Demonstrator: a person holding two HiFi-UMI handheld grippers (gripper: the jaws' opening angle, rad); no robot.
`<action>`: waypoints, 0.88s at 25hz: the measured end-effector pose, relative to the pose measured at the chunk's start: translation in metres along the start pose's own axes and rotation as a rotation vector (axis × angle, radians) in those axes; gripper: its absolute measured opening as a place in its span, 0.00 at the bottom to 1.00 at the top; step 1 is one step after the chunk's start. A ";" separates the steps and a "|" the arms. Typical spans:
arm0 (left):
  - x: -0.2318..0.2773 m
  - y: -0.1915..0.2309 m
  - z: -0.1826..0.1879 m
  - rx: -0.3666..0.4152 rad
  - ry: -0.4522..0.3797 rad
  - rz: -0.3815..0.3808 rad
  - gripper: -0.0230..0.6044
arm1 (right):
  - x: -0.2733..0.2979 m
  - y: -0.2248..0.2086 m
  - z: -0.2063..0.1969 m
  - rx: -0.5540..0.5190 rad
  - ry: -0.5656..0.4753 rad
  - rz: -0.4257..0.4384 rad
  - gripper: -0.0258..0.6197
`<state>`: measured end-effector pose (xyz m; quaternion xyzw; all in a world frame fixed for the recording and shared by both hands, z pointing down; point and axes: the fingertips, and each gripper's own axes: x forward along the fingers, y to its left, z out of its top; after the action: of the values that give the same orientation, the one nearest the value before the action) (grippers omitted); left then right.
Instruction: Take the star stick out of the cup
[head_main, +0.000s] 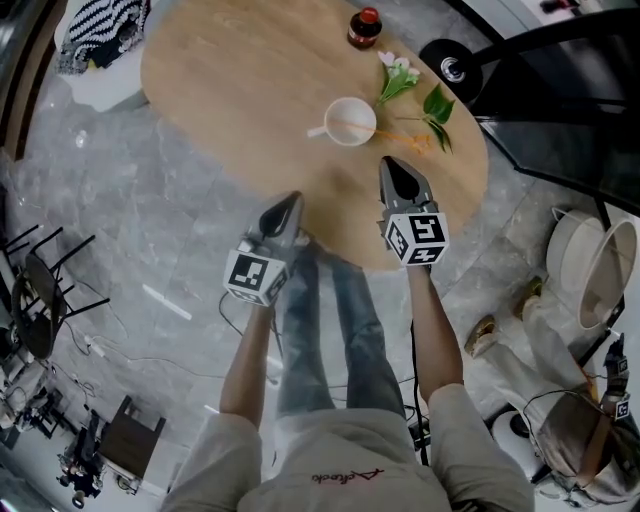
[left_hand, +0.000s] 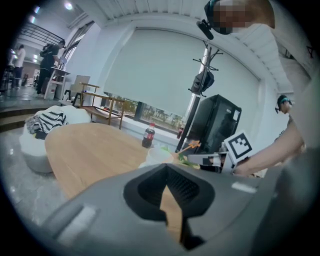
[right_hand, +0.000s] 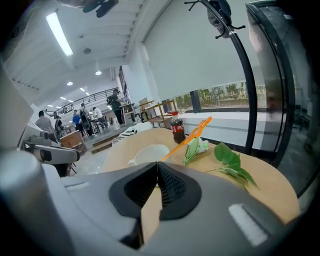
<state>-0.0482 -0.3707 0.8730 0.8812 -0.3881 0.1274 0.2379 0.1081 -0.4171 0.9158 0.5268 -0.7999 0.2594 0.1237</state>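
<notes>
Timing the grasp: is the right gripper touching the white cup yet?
Apart. The head view shows a strip of bare table between the shut right gripper and the cup.

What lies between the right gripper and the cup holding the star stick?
Only bare table: the head view shows nothing on the wood between the right gripper and the cup.

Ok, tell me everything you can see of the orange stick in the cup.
The stick is thin, orange, plastic-looking and straight. Its lower end sits in the white cup. It leans out over the rim, with its upper end raised toward the green sprigs. That end widens slightly, but its shape is unclear. Only the cup is seen touching it.
</notes>
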 end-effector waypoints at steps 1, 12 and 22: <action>0.000 0.000 -0.001 0.000 0.002 -0.001 0.03 | 0.004 -0.002 0.001 0.008 -0.001 0.002 0.05; 0.002 0.003 -0.006 0.014 0.018 -0.015 0.03 | 0.035 -0.018 0.006 0.084 -0.034 -0.008 0.21; 0.005 0.003 -0.007 0.013 0.026 -0.028 0.03 | 0.051 -0.025 0.017 0.112 -0.062 -0.009 0.18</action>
<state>-0.0474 -0.3719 0.8819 0.8864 -0.3718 0.1381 0.2389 0.1108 -0.4738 0.9329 0.5444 -0.7851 0.2868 0.0702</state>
